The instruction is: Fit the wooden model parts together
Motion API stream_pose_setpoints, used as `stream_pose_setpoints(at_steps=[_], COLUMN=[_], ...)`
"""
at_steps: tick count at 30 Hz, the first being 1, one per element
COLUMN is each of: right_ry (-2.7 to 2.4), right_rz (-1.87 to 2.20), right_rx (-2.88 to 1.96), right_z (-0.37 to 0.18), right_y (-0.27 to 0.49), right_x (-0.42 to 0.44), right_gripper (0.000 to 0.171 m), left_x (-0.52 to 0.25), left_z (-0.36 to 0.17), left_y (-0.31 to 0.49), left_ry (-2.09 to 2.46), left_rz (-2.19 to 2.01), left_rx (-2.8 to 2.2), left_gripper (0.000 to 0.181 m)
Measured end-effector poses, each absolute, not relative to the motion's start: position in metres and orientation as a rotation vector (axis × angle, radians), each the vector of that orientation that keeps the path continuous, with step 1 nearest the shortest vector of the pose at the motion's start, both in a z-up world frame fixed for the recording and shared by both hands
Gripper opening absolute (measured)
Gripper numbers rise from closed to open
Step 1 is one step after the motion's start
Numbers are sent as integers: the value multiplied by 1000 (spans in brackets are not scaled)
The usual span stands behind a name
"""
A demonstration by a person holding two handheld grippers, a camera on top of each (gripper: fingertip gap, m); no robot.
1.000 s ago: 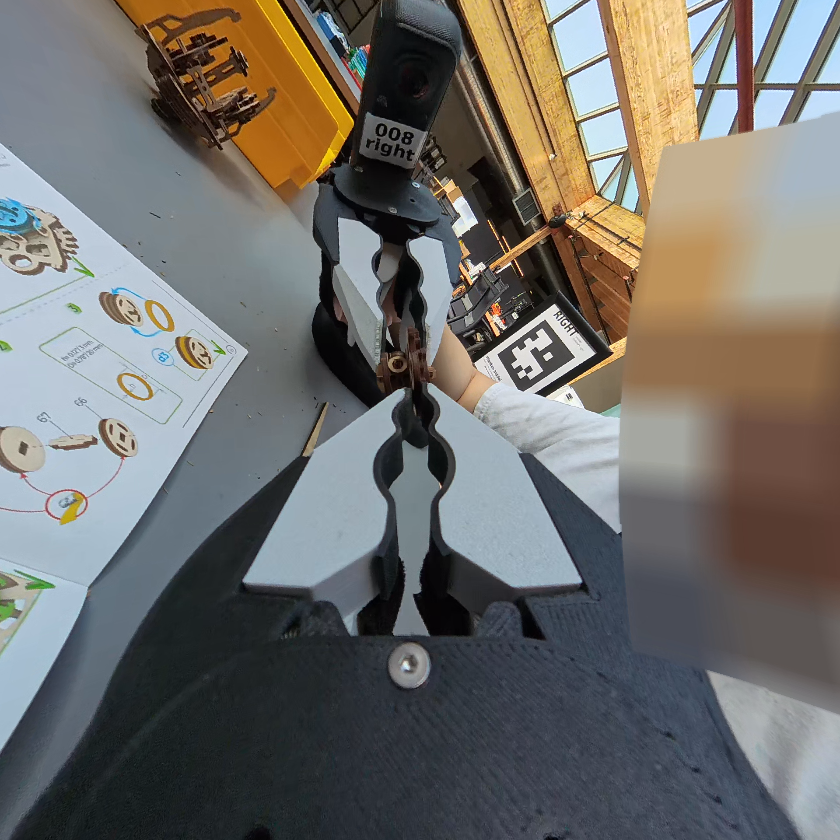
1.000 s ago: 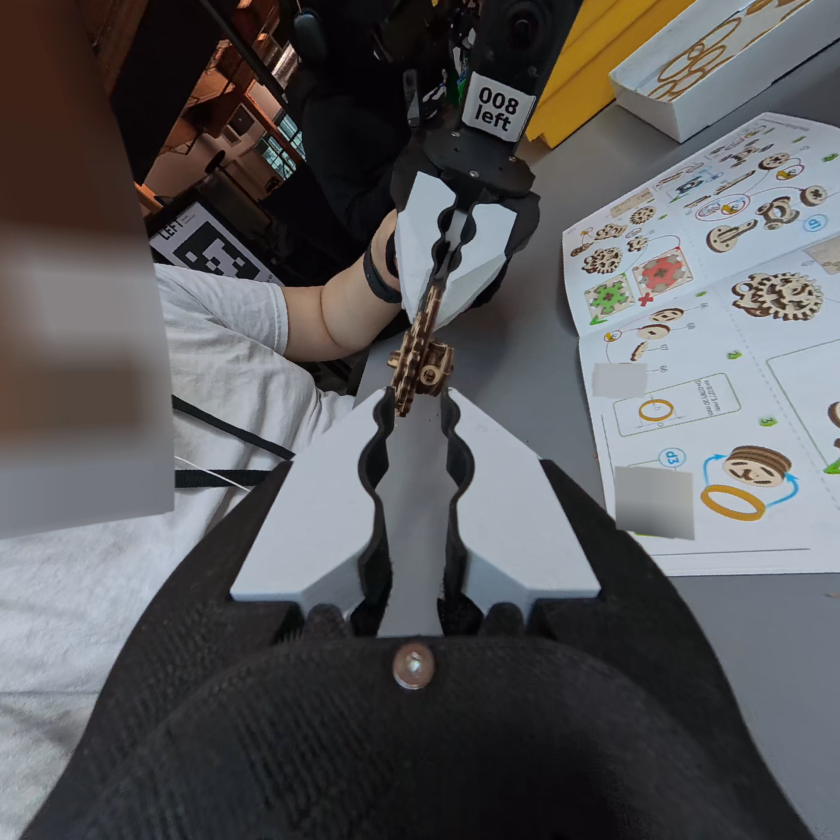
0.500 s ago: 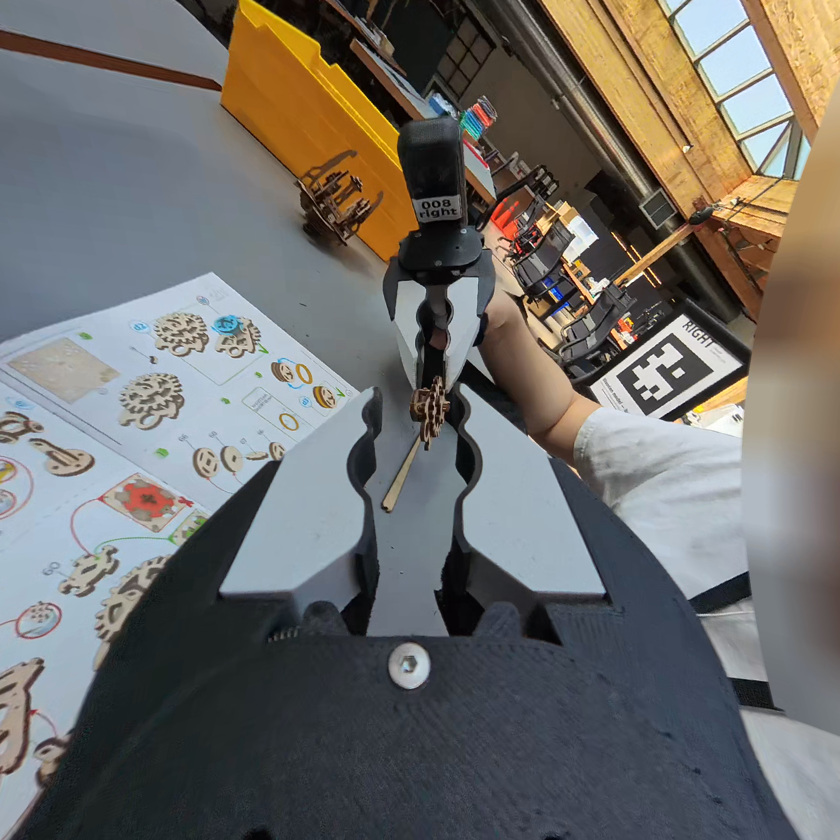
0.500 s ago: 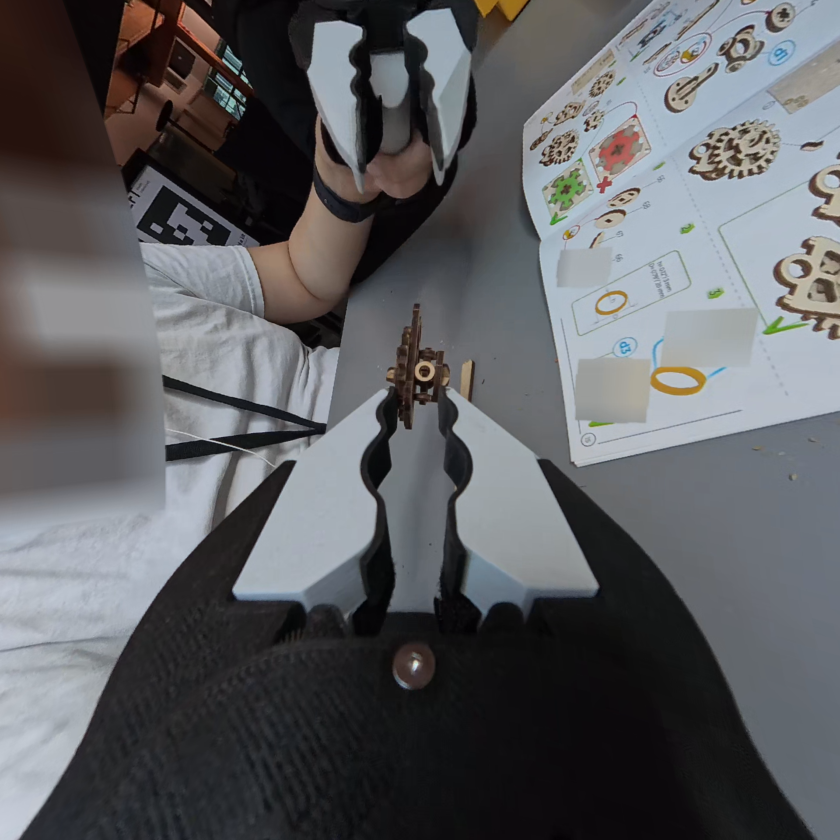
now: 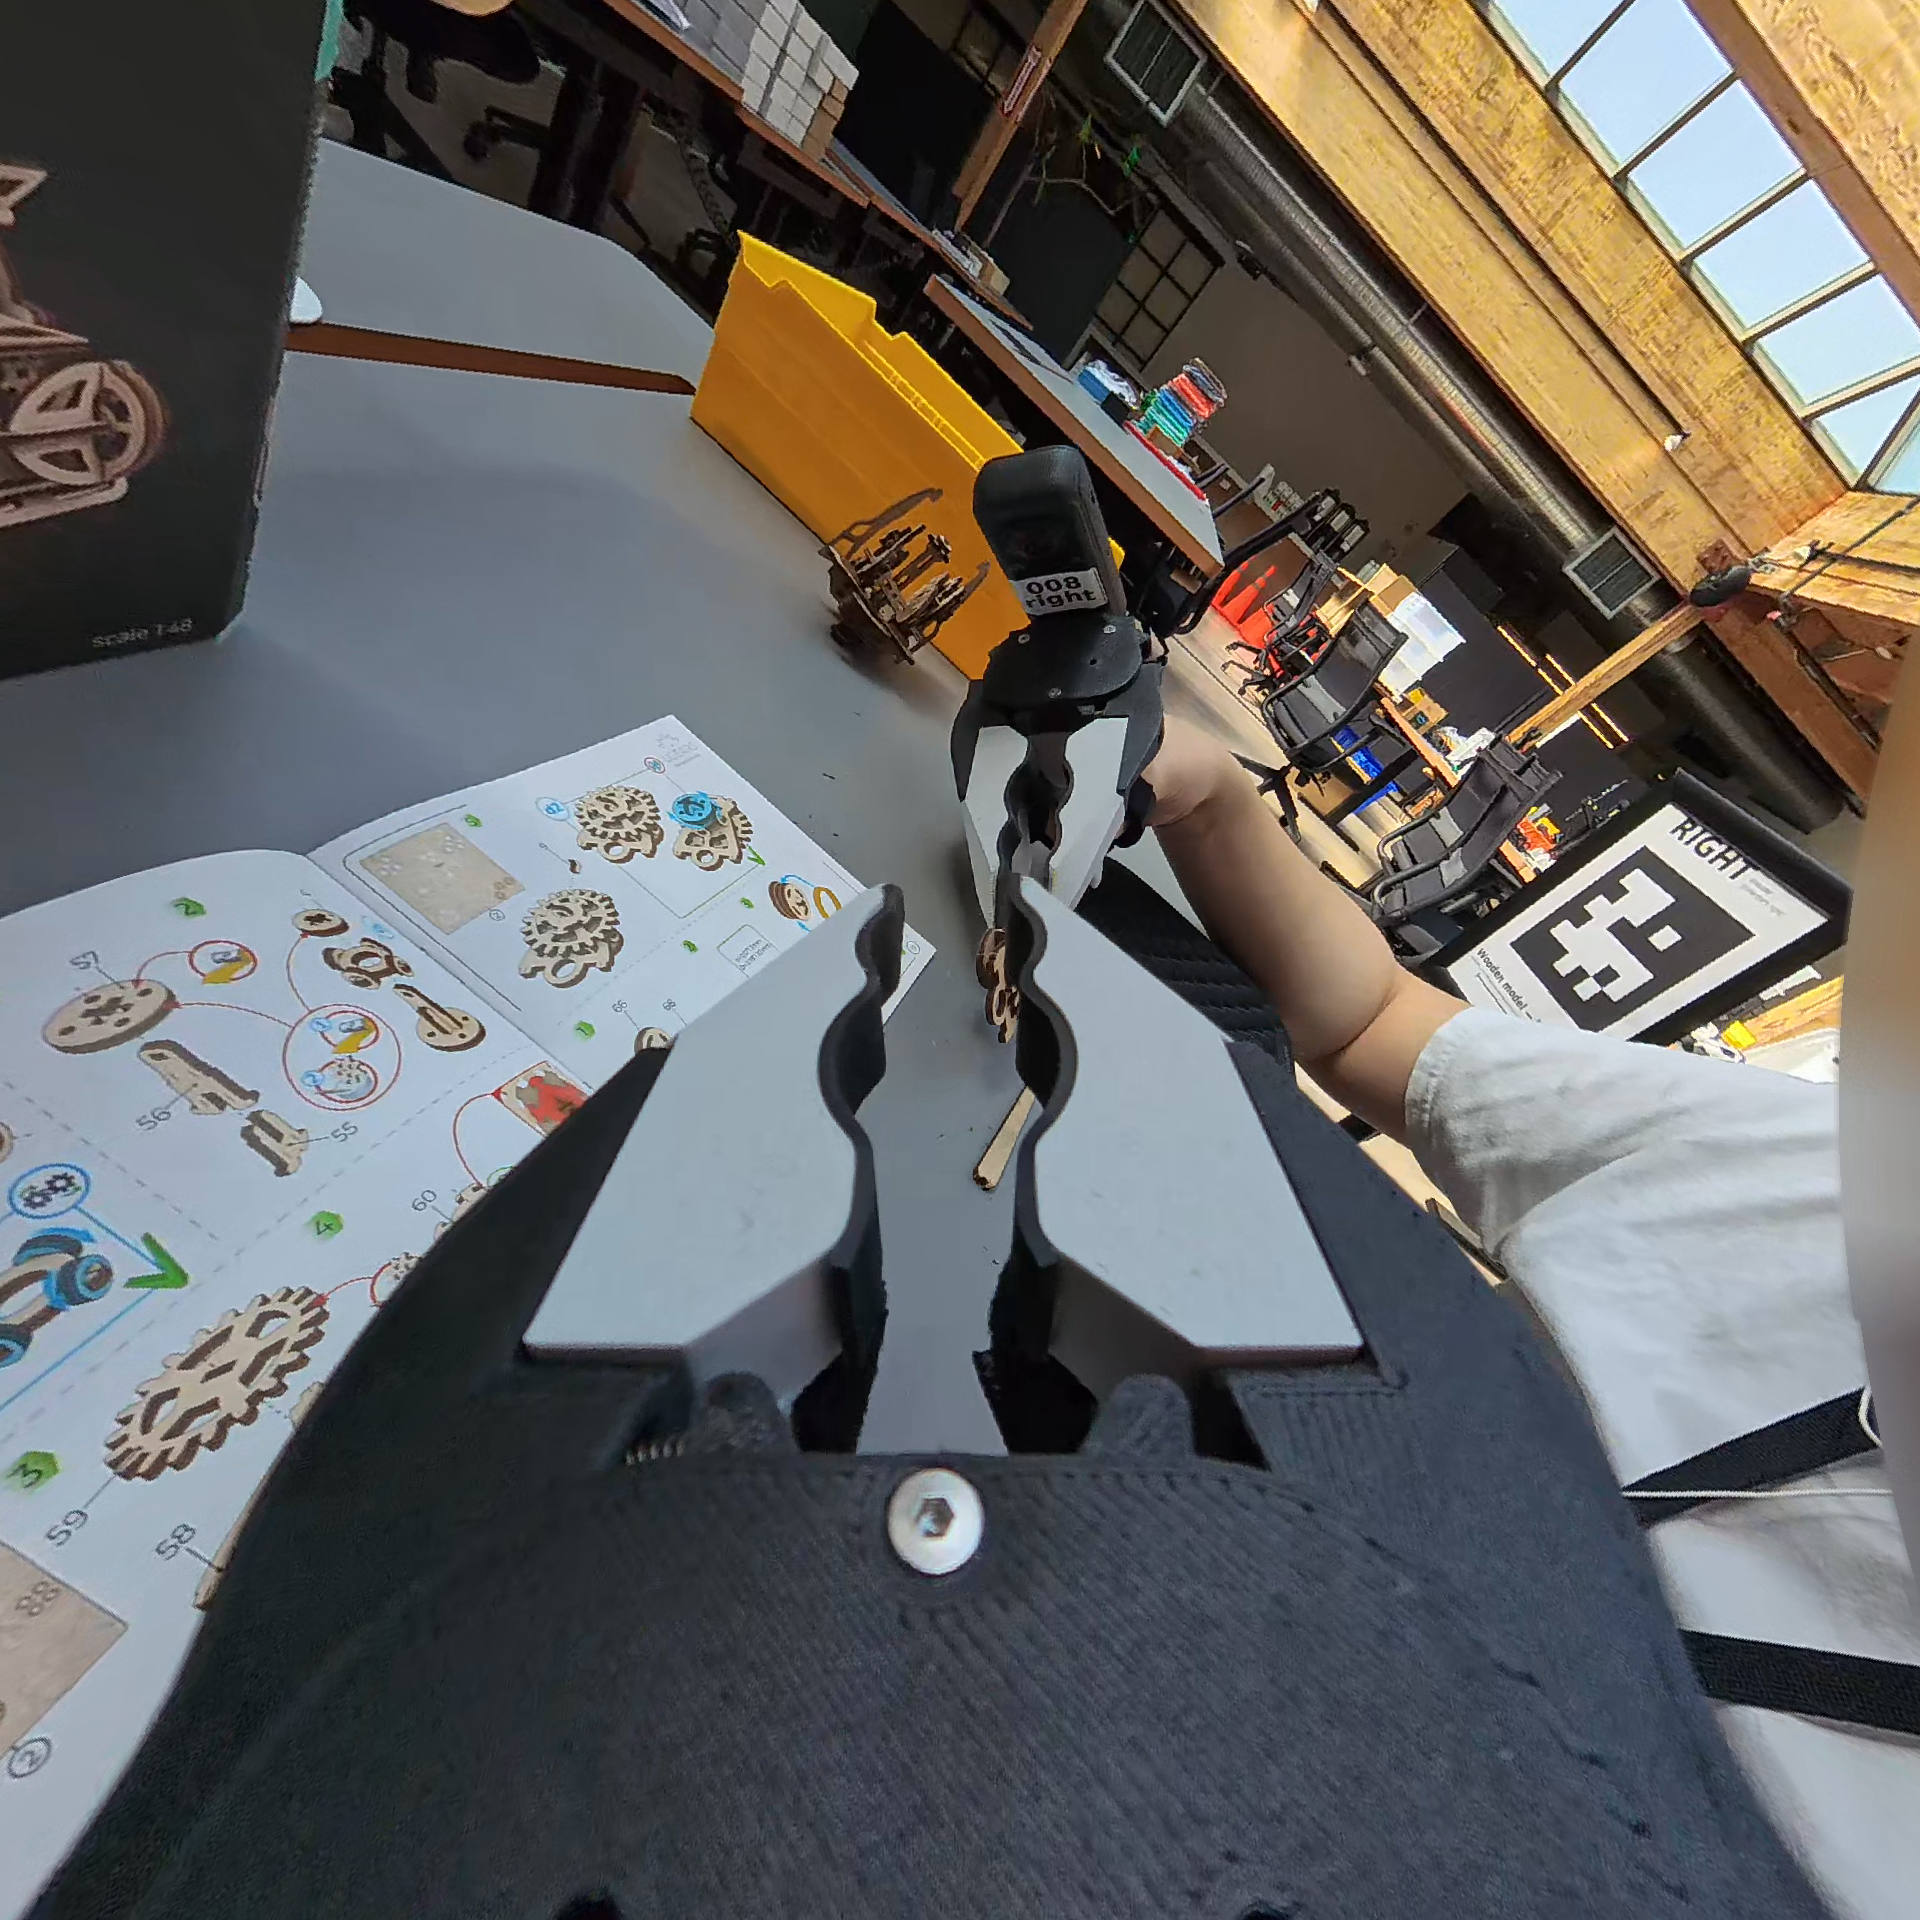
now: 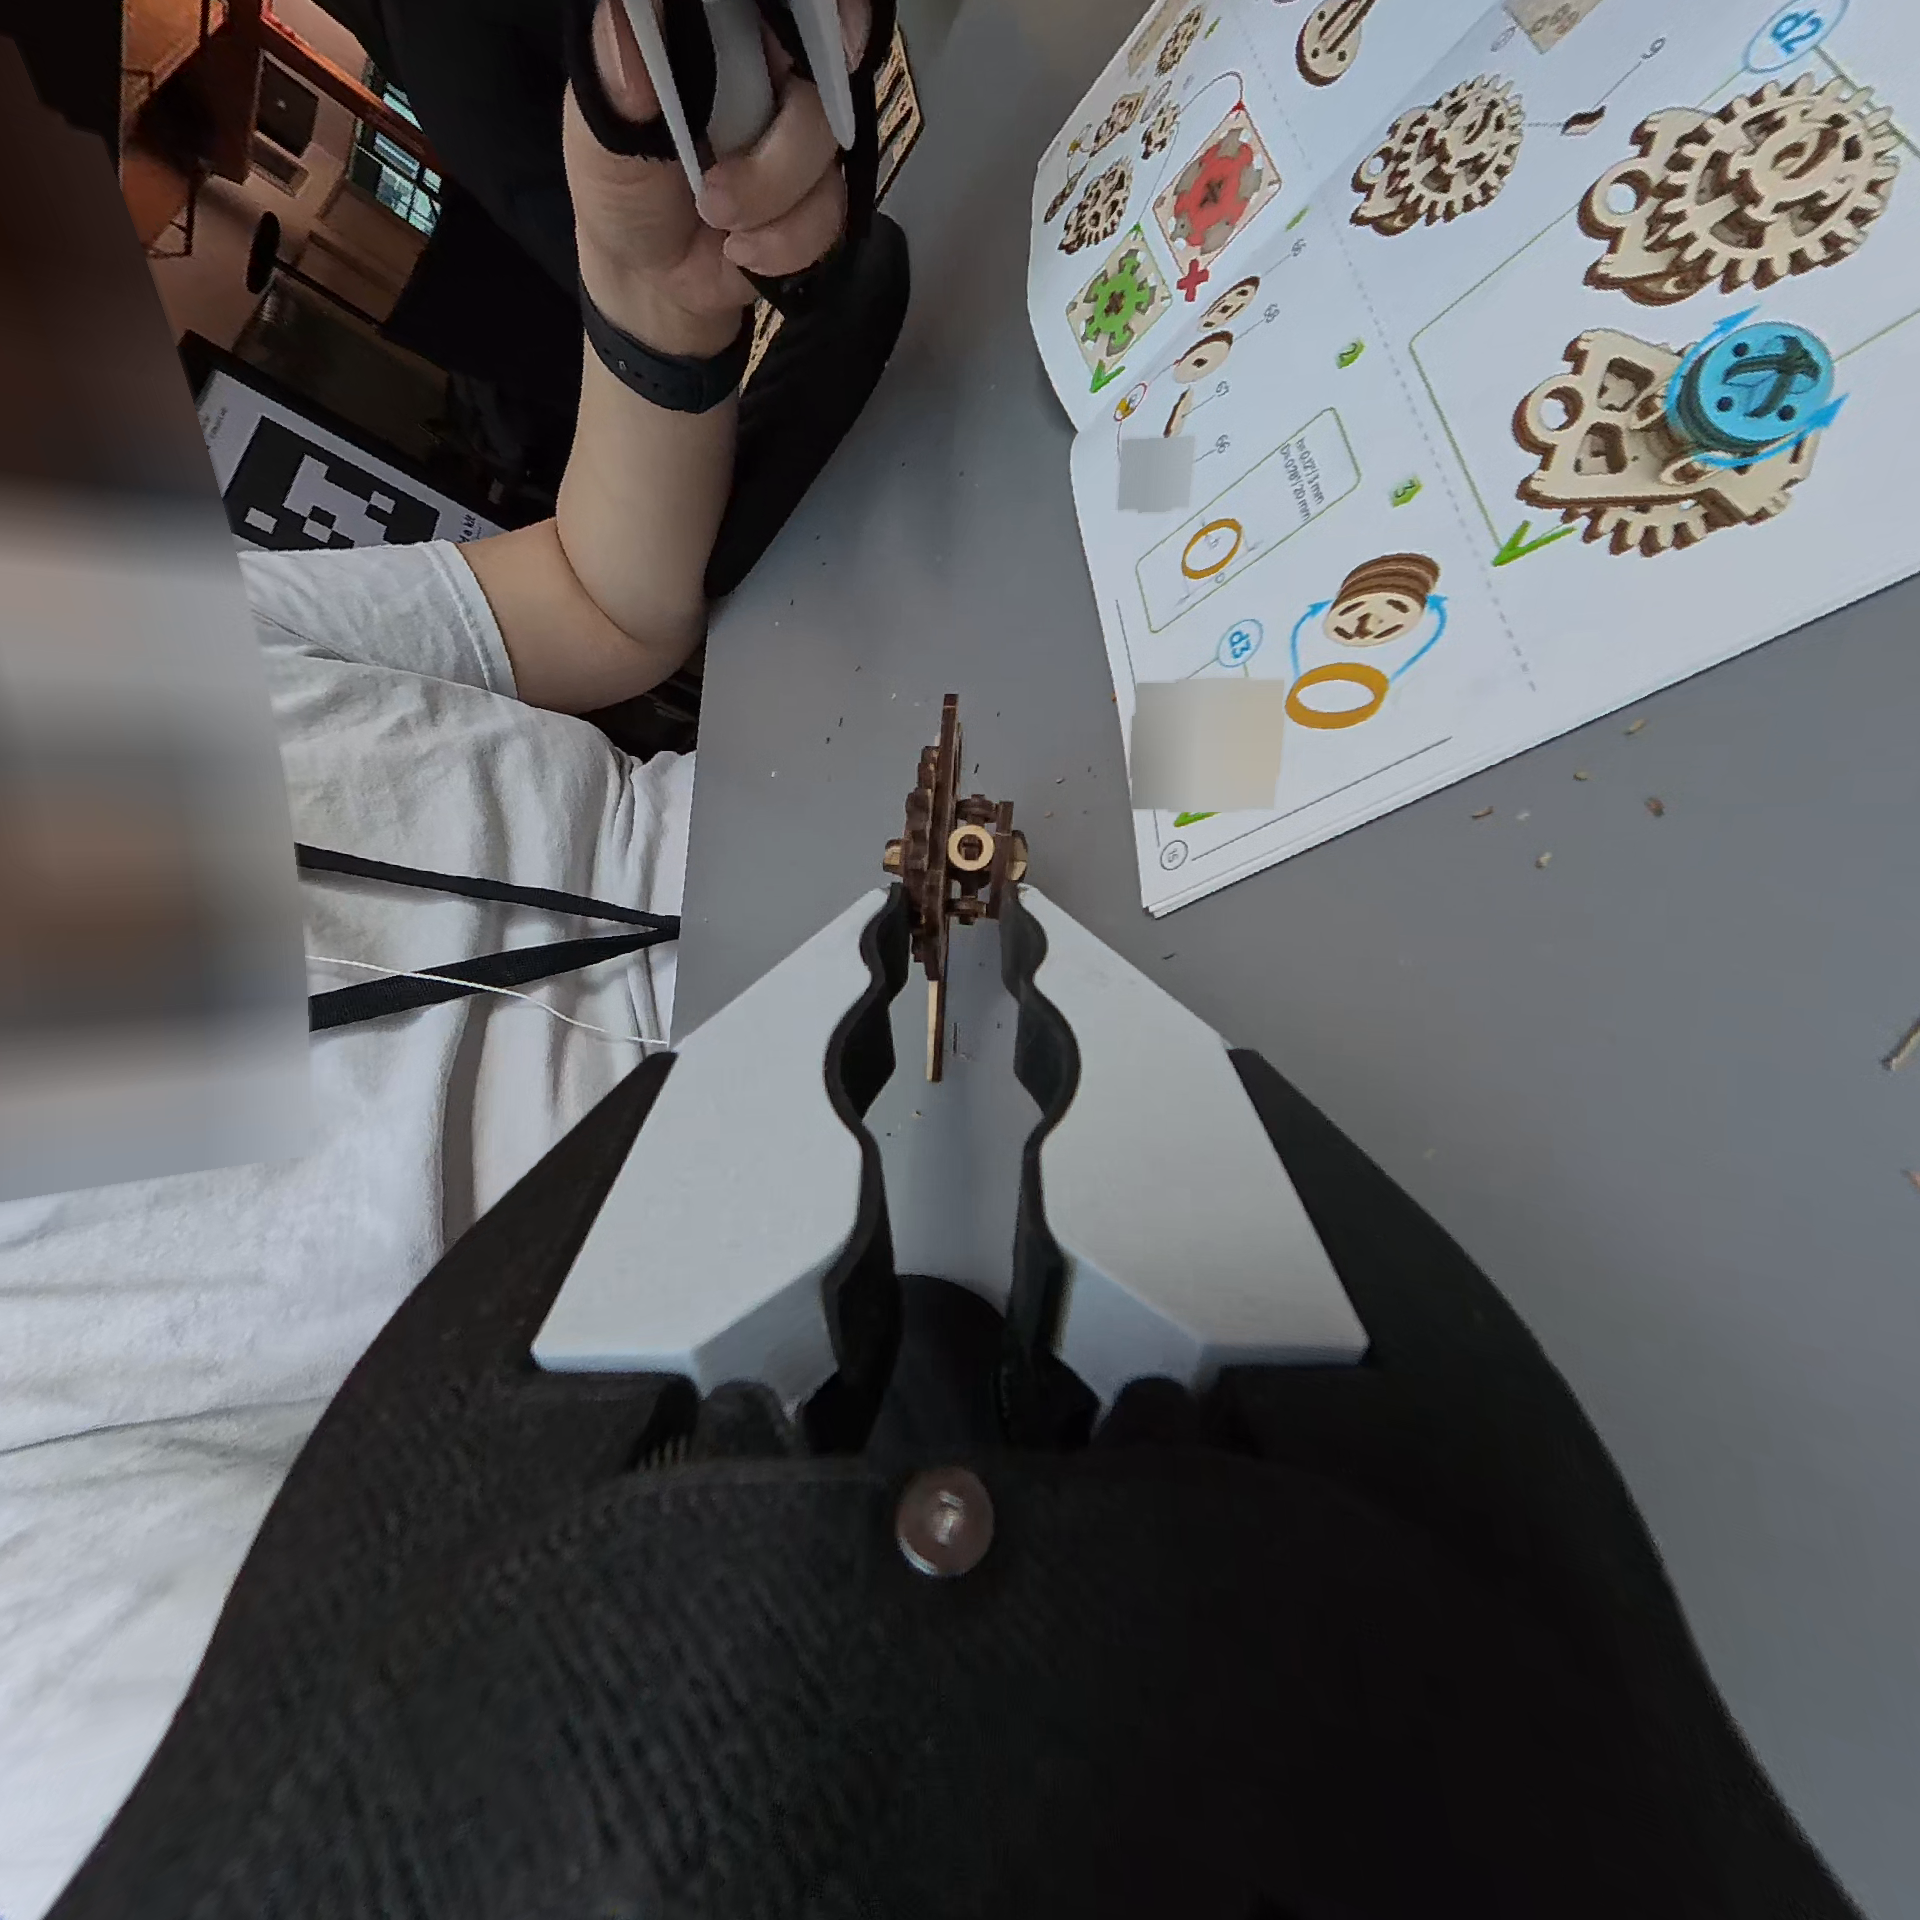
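Gear work on a grey table (image 5: 499, 582): our right gripper (image 6: 951, 899) pinches a small wooden gear assembly (image 6: 951, 842) at its fingertips, jaws drawn in around the part, which is held upright above the table just beside the open instruction booklet (image 6: 1558, 436). Our left gripper (image 5: 951, 914) is apart from it, jaws spread and holding nothing, nearer the booklet's (image 5: 312, 1039) edge. A loose wooden stick (image 5: 1003, 1138) lies on the table beside the booklet. Beyond the booklet we see a part-built wooden model (image 5: 894, 587) standing against a yellow bin (image 5: 831, 416), and a dark box (image 5: 135, 312).
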State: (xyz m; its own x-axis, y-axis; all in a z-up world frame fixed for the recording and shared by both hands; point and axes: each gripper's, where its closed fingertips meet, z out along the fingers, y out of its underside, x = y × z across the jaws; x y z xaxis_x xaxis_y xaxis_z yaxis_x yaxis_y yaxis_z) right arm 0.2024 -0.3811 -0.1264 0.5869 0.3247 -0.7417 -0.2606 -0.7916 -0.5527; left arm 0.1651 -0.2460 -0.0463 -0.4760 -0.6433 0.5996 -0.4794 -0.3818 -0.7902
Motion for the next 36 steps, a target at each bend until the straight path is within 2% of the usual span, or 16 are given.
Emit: stream_pose_setpoints(at_steps=[2,3,19,24,27,33,36], right_ry=[-95,-119,84,104,104,-36,-148], right_rz=[1150,1135,1259,1205,1142,784,348], right_rx=[-2184,-2184,-2242,-2262,-2261,-2365,-2419], right_z=[-126,-125,-138,-137,-135,-134,-131], right_y=[-381,-382,-394,-402,-400,-396,-390], right_x=[203,203,218,235,244,255,279], right_gripper=[16,5,4,5,16,21,22], left_x=[165,165,164,163,162,148,121], left_z=[-47,-47,-54,-51,-45,-27,-8], left_y=[-247,-247,-251,-251,-247,-226,-210], left_ry=[1673,1676,1718,1723,1708,1658,1570], left_rz=[-1989,-1992,-2006,-2000,-1990,-1806,-1768], left_rx=[-1535,-1538,-1565,-1555,-1530,-1446,-1384], left_gripper=[16,16,16,20,22,32,35])
